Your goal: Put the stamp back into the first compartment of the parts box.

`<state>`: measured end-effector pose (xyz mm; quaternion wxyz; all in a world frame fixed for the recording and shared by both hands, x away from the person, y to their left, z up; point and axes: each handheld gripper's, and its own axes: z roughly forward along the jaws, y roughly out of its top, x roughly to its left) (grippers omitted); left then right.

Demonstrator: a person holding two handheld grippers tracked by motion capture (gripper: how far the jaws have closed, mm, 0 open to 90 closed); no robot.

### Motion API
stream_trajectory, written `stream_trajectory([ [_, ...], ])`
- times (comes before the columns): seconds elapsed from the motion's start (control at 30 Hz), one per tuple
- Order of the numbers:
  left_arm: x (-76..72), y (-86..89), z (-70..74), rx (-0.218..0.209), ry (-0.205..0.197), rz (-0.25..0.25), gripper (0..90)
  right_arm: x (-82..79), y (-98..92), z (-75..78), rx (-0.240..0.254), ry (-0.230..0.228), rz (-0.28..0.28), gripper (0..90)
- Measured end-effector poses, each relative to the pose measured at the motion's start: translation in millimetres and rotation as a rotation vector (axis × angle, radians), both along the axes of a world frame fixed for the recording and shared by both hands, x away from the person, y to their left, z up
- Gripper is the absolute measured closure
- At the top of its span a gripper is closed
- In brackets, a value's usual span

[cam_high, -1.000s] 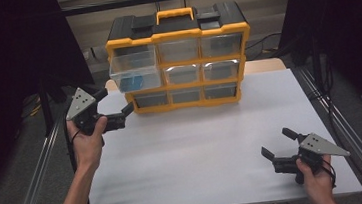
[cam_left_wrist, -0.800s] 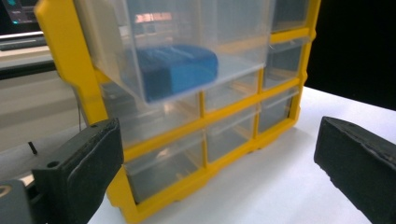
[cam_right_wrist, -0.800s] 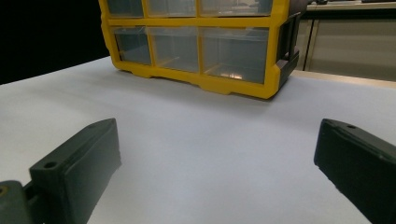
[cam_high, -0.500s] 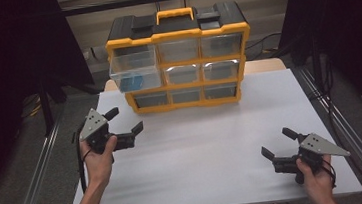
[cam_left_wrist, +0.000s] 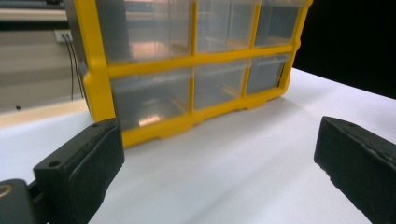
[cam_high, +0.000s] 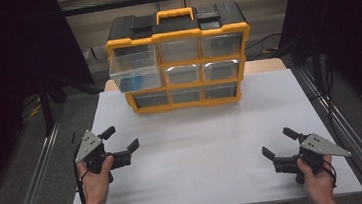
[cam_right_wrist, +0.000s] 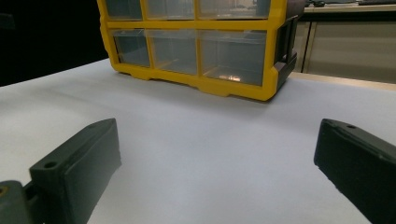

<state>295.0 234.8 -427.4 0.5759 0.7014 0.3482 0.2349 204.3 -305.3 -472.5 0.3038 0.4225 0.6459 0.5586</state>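
White tabletop (cam_high: 213, 144), grey floor (cam_high: 19, 163), black curtains (cam_high: 8, 53) either side, dim light

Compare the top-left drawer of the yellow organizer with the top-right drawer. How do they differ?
The top-left drawer is pulled out, jutting forward of the yellow organizer; the top-right drawer sits pushed in, flush with the frame. The top-left drawer holds something blue on its floor; the top-right drawer shows no blue contents. Both are clear plastic and sit in the same top row.
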Motion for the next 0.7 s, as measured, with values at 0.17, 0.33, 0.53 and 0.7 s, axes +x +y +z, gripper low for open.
stream_trajectory([
  [0.17,-8.7,8.0,-11.8,0.013,-0.006,0.039,1.6,-0.4,-0.4,0.4,0.000,0.002,0.002,0.3],
  [0.33,-14.3,14.1,-22.1,0.006,0.028,0.061,1.6,-0.2,-1.0,0.2,-0.003,-0.001,0.000,0.3],
  [0.53,-26.1,15.6,-27.2,0.034,0.032,0.038,1.6,-0.8,-1.3,0.0,-0.004,-0.001,-0.003,0.3],
  [0.7,-35.5,17.8,-30.6,0.054,0.027,0.085,2.2,-0.6,-1.3,-0.2,-0.003,0.003,-0.003,0.3],
])
